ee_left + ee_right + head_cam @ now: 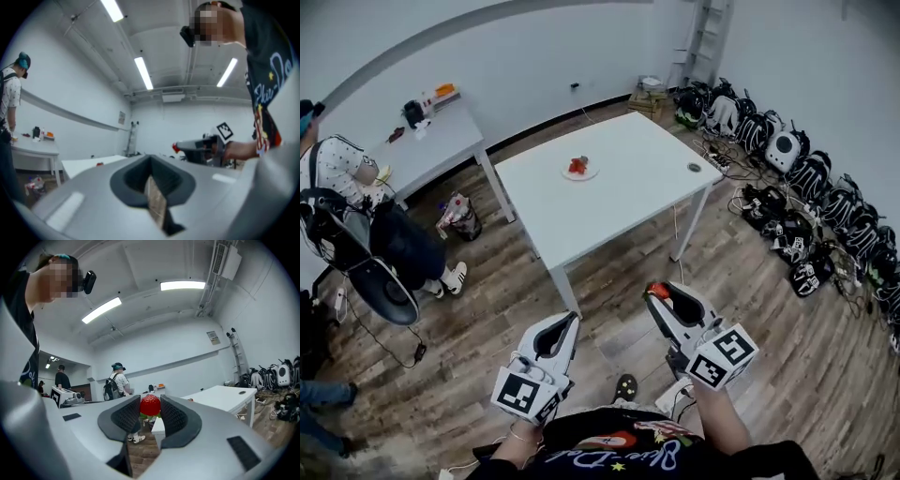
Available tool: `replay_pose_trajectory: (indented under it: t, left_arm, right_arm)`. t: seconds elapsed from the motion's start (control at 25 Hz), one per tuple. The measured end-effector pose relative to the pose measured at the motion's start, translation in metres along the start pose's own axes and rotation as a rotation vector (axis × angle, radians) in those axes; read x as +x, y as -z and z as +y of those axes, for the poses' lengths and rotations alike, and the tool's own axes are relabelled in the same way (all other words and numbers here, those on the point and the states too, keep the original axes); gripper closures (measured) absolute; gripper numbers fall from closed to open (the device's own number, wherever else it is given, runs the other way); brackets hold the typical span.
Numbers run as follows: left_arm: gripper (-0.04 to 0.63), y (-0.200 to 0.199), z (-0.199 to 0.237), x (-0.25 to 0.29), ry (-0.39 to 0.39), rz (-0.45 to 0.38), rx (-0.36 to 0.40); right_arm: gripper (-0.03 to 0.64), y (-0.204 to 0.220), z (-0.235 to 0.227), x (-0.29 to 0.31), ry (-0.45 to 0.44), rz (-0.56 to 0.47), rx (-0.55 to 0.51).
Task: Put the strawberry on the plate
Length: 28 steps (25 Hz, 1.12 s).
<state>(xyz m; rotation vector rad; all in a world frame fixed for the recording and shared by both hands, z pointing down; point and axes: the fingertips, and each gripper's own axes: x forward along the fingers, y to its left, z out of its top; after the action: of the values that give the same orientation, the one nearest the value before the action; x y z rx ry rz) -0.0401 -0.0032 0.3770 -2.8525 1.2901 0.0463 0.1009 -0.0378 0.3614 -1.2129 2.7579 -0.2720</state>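
The right gripper (150, 414) has its fingers (121, 416) clenched on a red strawberry (150, 405), pinched at their tips with its green leaves showing below. Just to its left, the left gripper (151, 176) has its fingers (84, 187) pressed together with nothing between them. Well ahead of both pairs of fingers stands the white bench (619, 202), carrying a small white plate (592, 174) with another strawberry (577, 166) on it. Both grippers hang over the wooden floor (769, 309).

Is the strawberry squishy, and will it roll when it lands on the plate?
Probably soft: the strawberry sits pinched between ribbed pads, so squeeze gently. It looks rounded, so it may roll a little on the flat plate. It's small, so likely light.
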Motion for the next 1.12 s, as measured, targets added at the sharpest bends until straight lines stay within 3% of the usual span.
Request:
replay_pose_trajectory:
  t: [0.24,0.36,0.64,0.92,1.12]
  left_arm:
    - [0.607,0.007,0.043,0.095,-0.012,0.023,-0.035]
    - [0.607,0.014,0.073,0.137,-0.018,0.031,-0.047]
    - [0.607,0.031,0.181,0.244,-0.044,0.013,-0.039]
    - [0.607,0.038,0.29,0.323,-0.076,0.026,-0.027]
    - [0.607,0.056,0.335,0.344,-0.113,0.07,-0.091]
  right_arm:
    - [0.476,-0.01,-0.08,0.091,-0.098,0.08,-0.077]
    - [0.476,-0.008,-0.123,0.133,-0.1,0.114,-0.104]
    - [0.476,0.007,-0.223,0.267,-0.115,0.225,-0.131]
    - [0.476,0.052,-0.301,0.418,-0.167,0.441,-0.207]
    - [0.476,0.104,-0.346,0.5,-0.189,0.625,-0.325]
